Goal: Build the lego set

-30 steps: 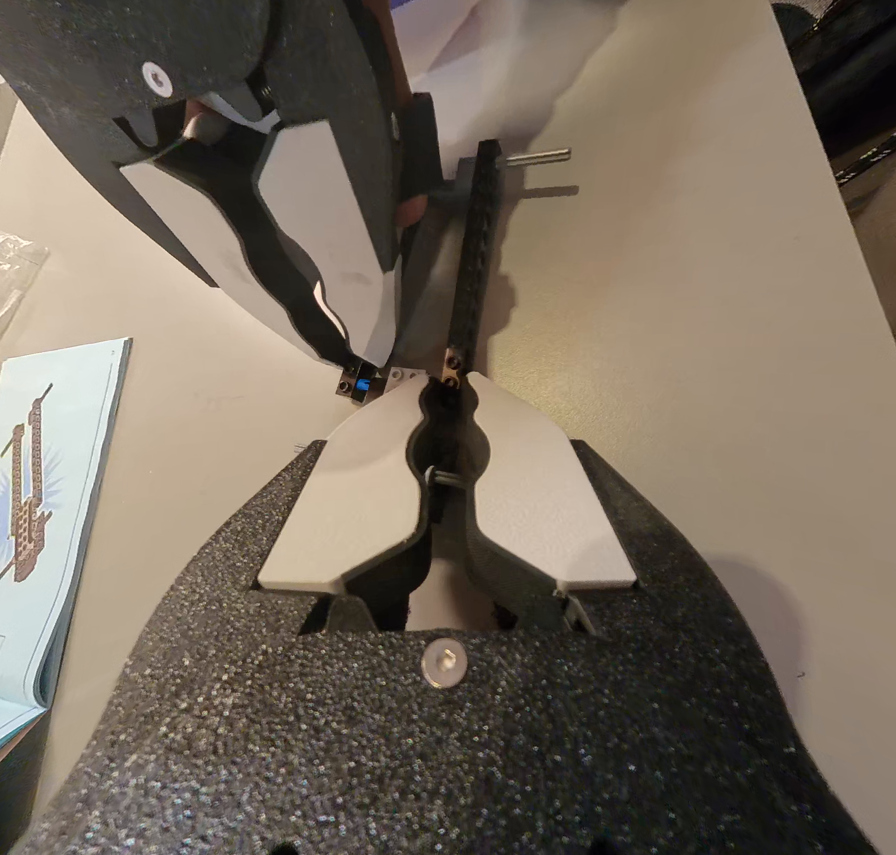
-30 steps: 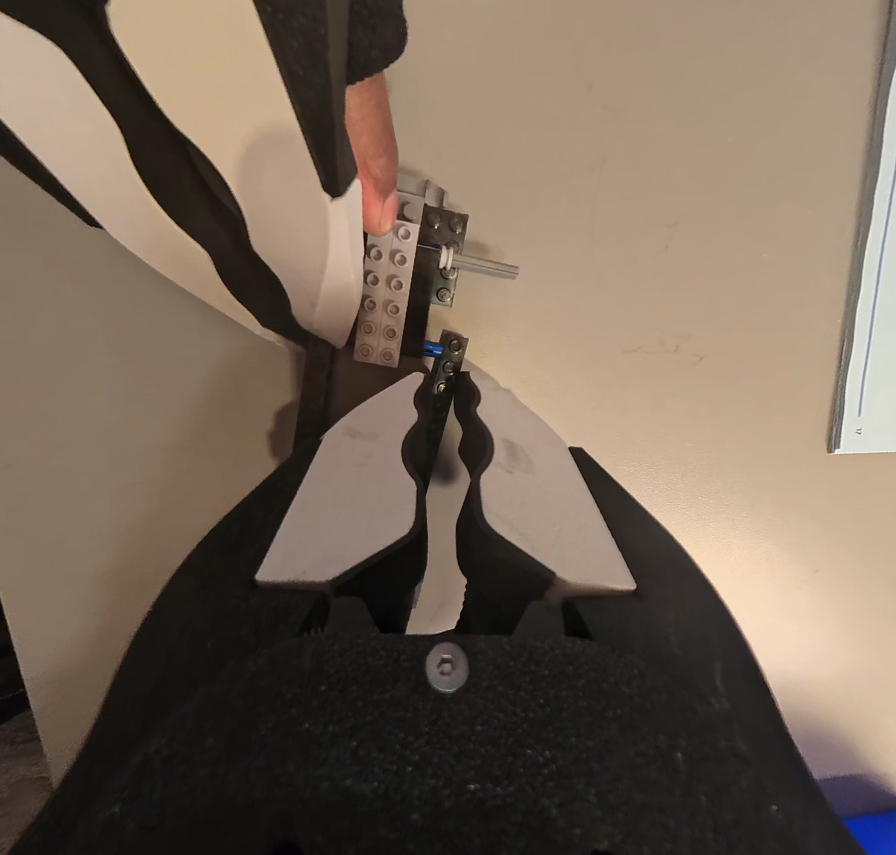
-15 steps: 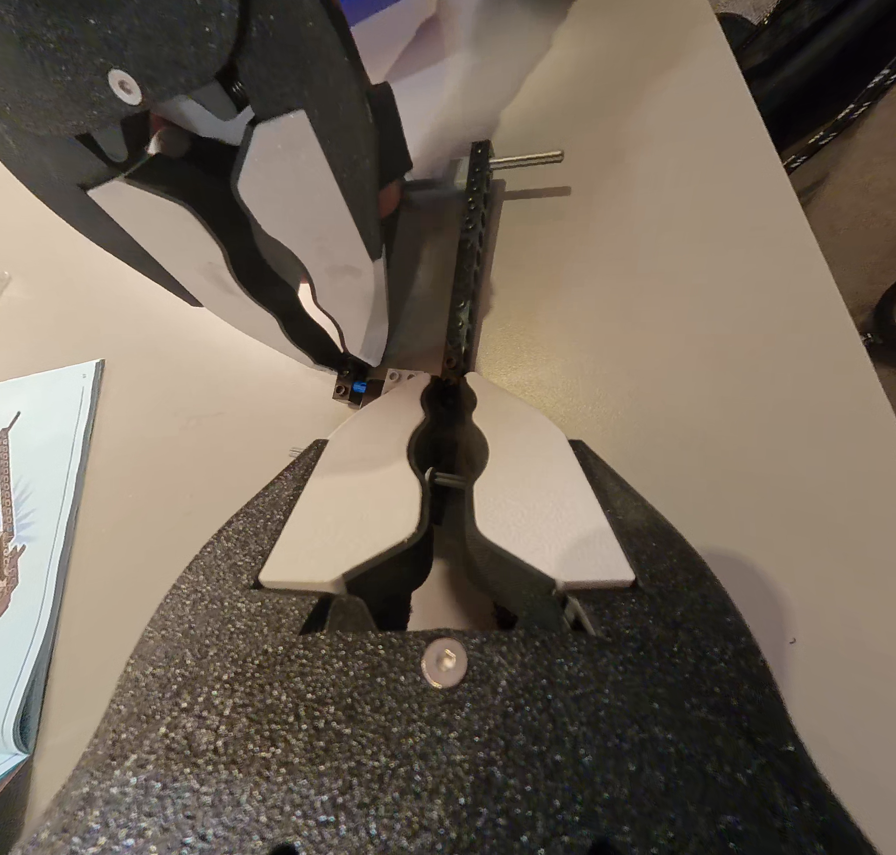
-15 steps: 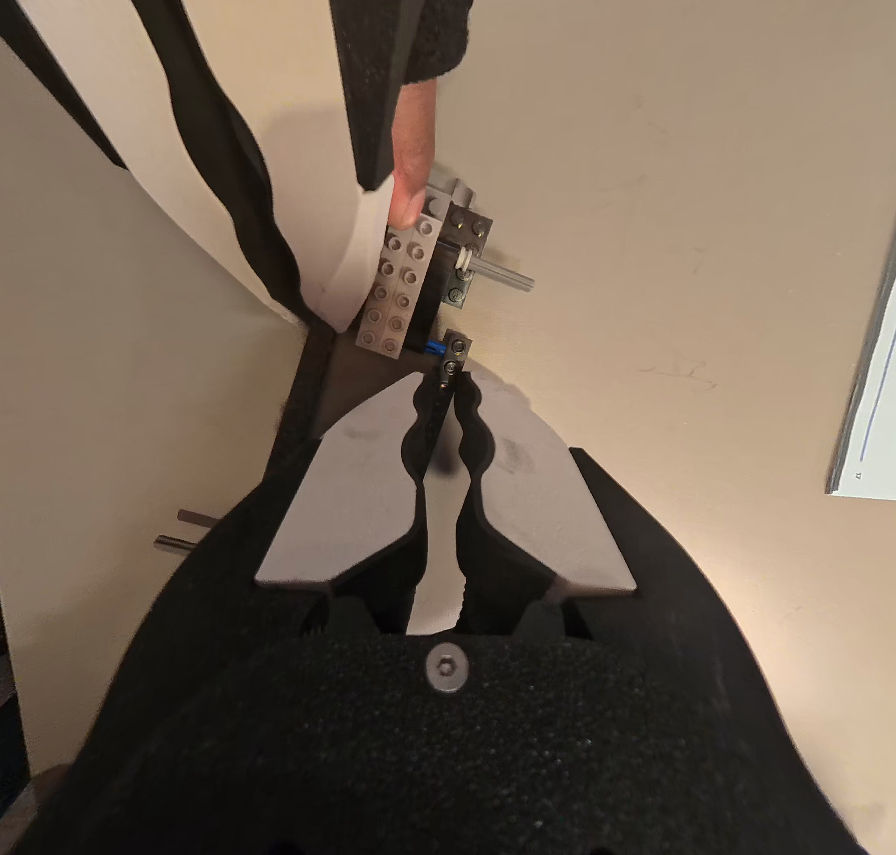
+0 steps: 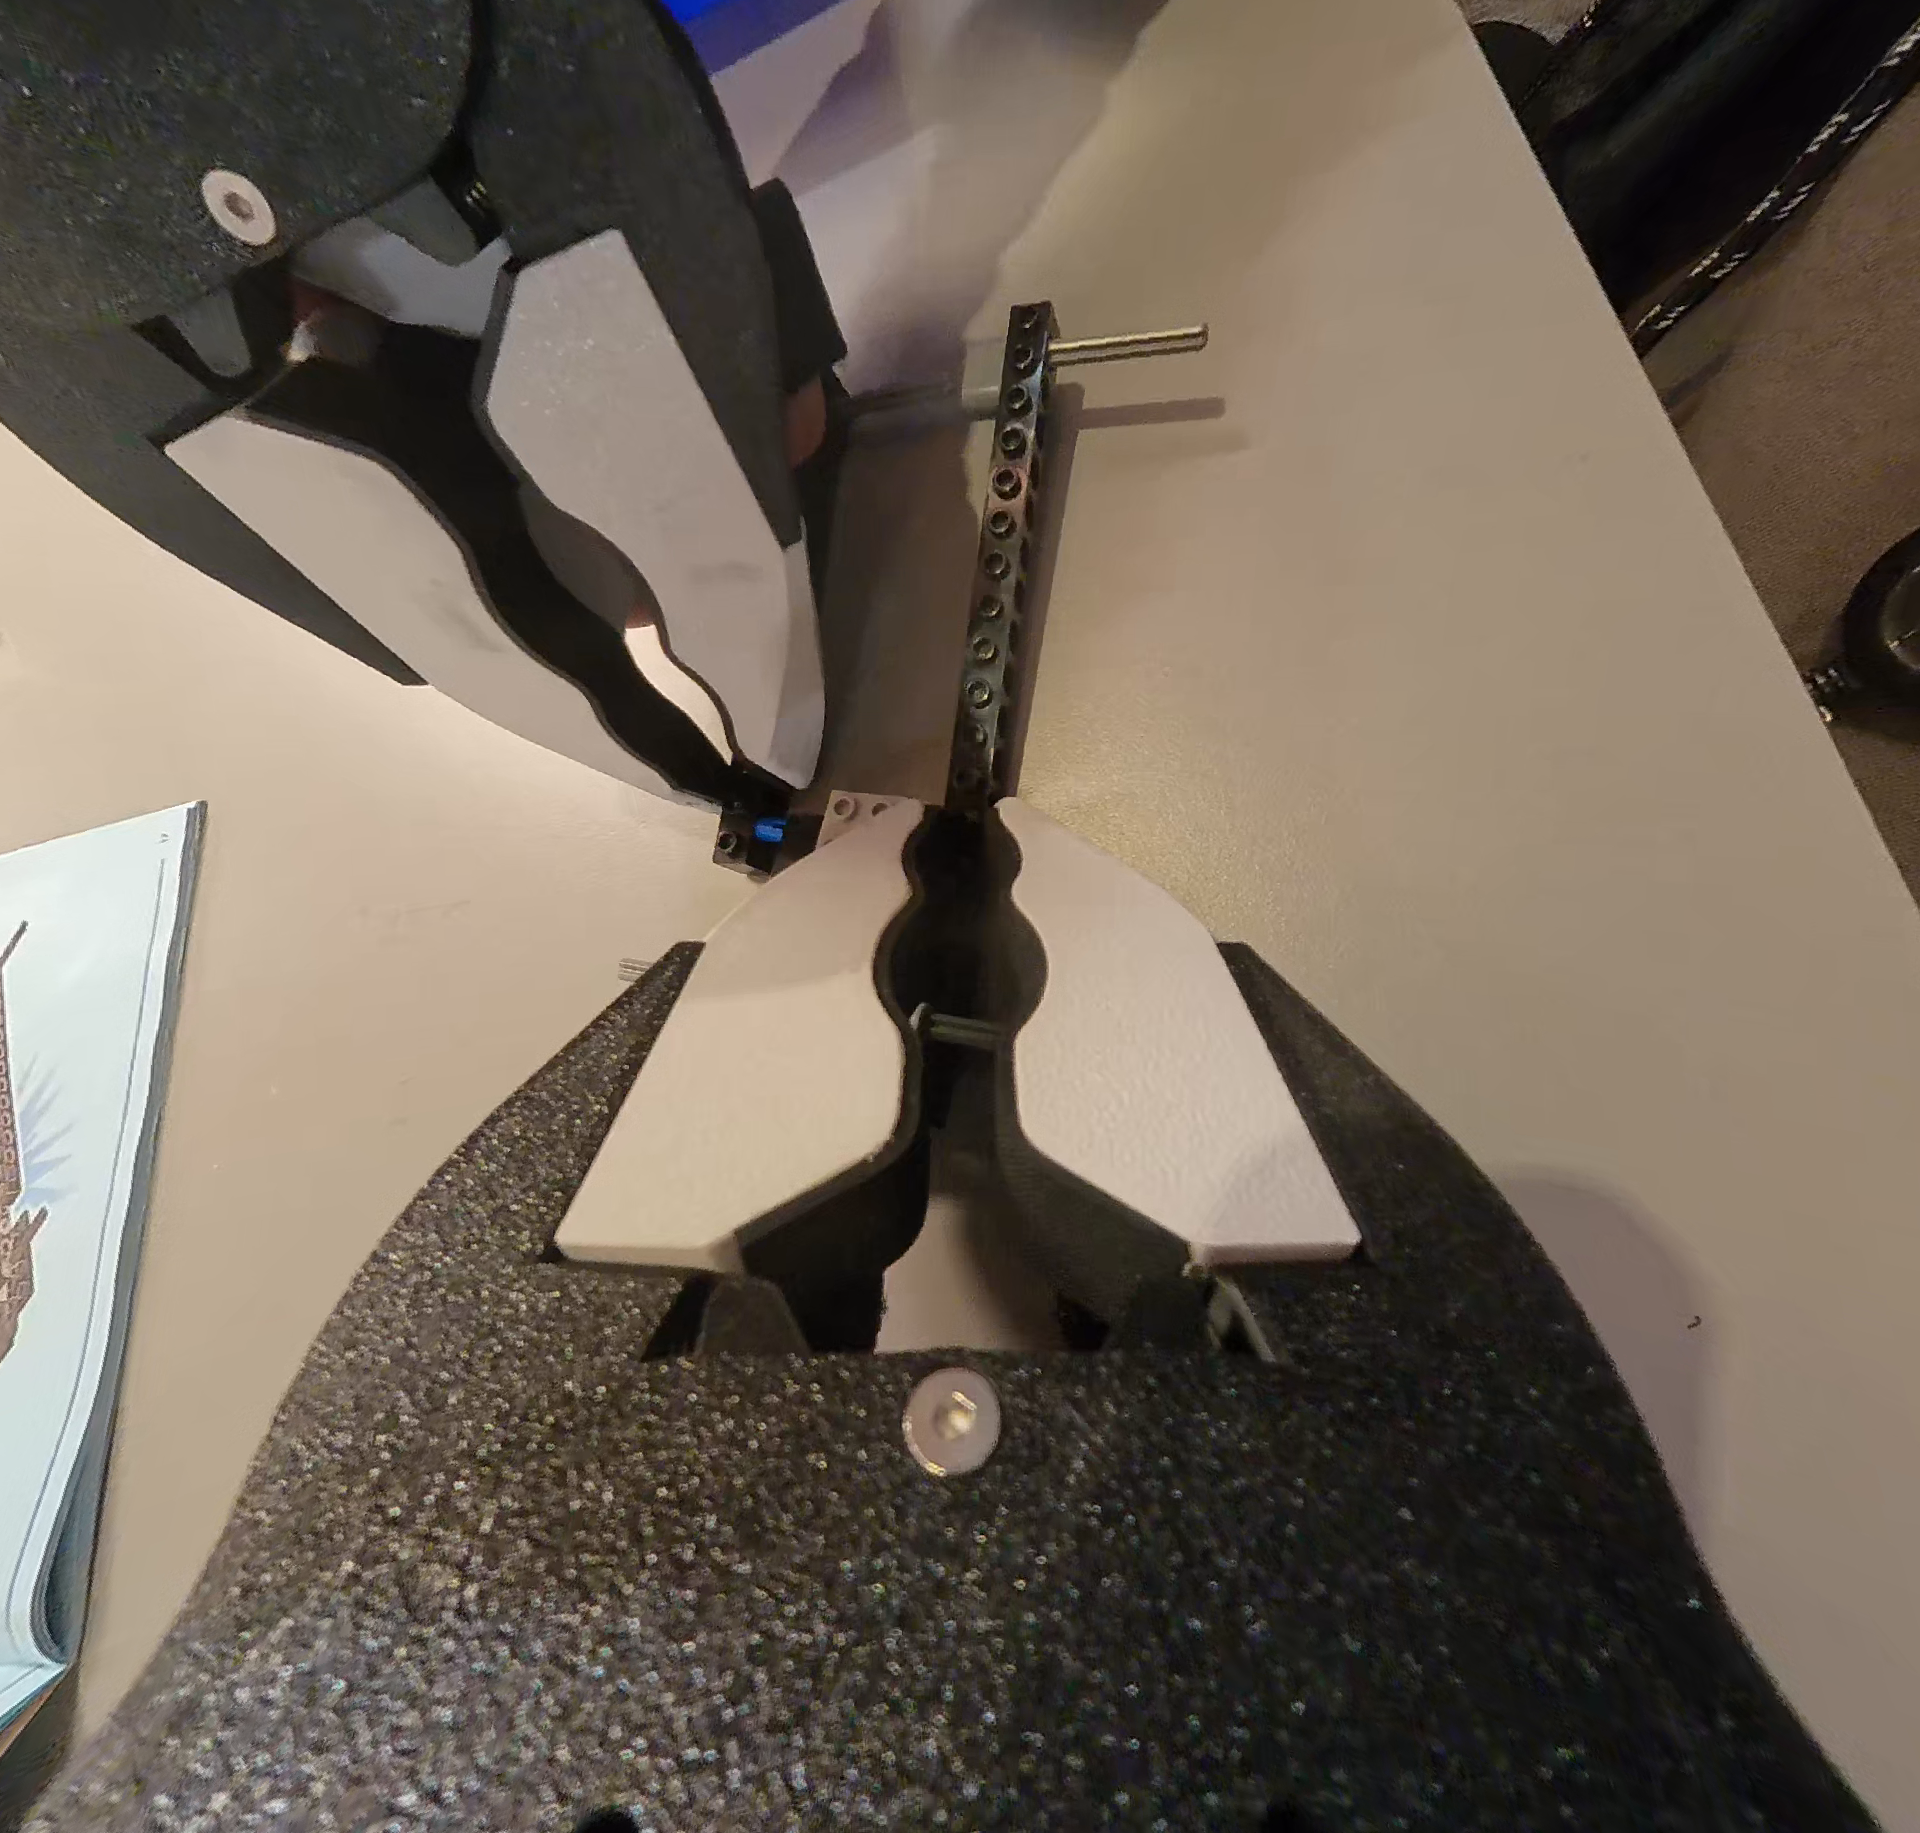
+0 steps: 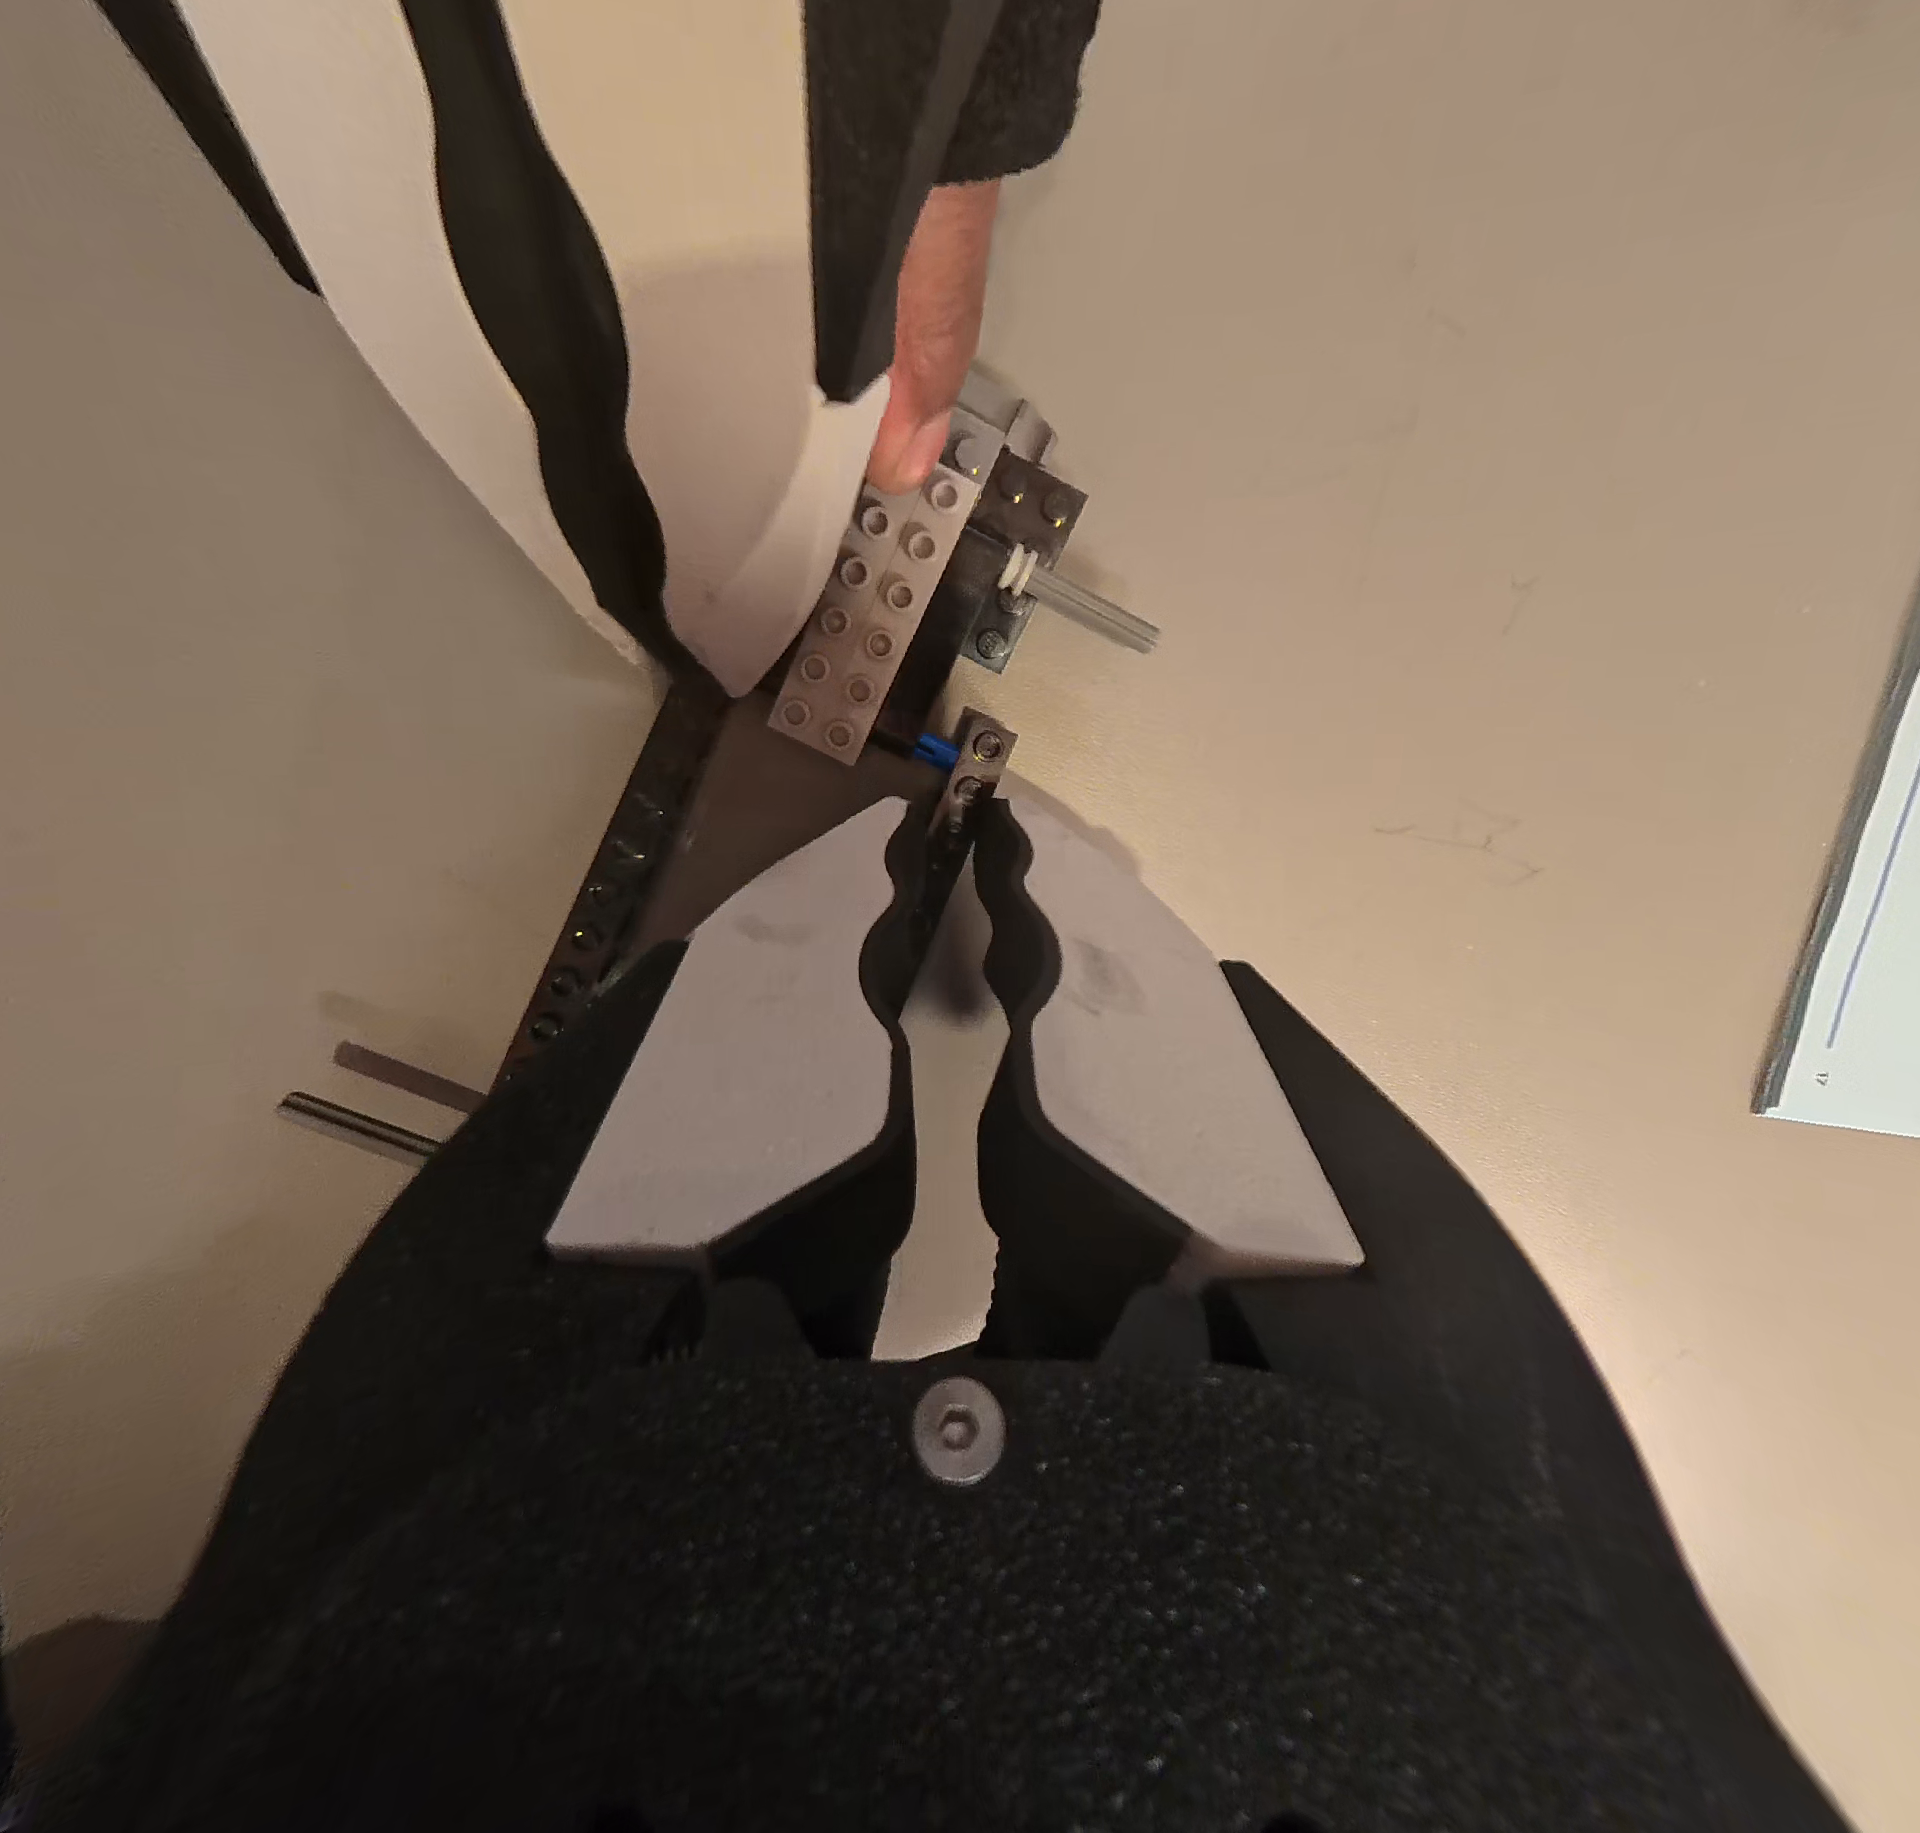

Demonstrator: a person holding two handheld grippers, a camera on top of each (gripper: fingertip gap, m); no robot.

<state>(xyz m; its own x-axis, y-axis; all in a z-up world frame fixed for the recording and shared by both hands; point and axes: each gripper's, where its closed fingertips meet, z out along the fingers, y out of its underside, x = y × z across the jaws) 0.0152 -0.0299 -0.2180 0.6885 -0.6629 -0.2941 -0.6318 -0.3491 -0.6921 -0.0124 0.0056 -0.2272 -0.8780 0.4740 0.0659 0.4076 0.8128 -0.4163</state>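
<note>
Your left gripper [image 5: 961, 807] has its fingers clenched on the near end of a long black beam with holes [image 5: 1003, 557], which runs away up the middle of the frame, above the worktop [image 5: 1403, 744]. Your right gripper [image 6: 951, 812] has its fingers grasping a short black strip [image 6: 977, 760], whose tip pokes out just past them. A blue pin [image 6: 935, 747] bridges the strip and the dark block under a grey studded plate [image 6: 883, 609]. Blue shows between the two, so the pin looks partly seated, not pushed home. A grey rod [image 5: 1127, 339] already passes through the far end of the beam at upper centre.

Only the right wrist view shows the studded face of the plate, a bare finger [image 6: 935, 381] pressing its top end, and a second rod [image 6: 1101, 620] with a white collar sticking out at centre right. The left wrist view shows the beam's full row of holes, and more of the booklet [image 5: 83, 1160] at the left edge.
</note>
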